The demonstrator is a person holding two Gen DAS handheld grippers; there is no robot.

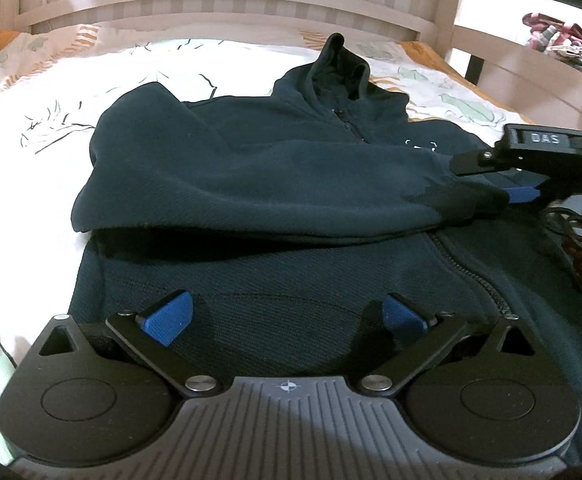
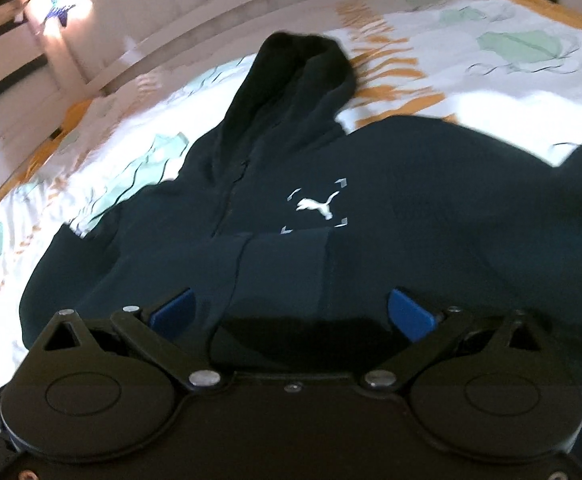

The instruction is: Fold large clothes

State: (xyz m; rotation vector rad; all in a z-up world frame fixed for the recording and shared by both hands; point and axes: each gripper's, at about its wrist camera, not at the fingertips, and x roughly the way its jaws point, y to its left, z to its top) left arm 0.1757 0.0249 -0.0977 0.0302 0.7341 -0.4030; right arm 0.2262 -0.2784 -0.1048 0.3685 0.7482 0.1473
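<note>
Seemingly spread flat on the bed [image 1: 31,168], the dark hoodie [image 1: 291,264] lies hood far, one sleeve [image 1: 291,184] folded across its chest. The left gripper [image 1: 287,316] hovers over the near hem, fingers released. At right, the right gripper [image 1: 503,176] meets the sleeve's cuff.

Over in the right wrist view, the right gripper [image 2: 291,312] has fingers spread wide around the cuff [image 2: 283,272], just below the white logo [image 2: 317,206].

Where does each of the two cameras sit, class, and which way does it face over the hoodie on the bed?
Left wrist: low over the hoodie's hem, facing the headboard; its own left gripper shows open, the right gripper enters at the sleeve cuff.
Right wrist: over the folded sleeve, facing the hood and logo; its own open fingers show.
Shared: the hoodie, the bedsheet.
</note>
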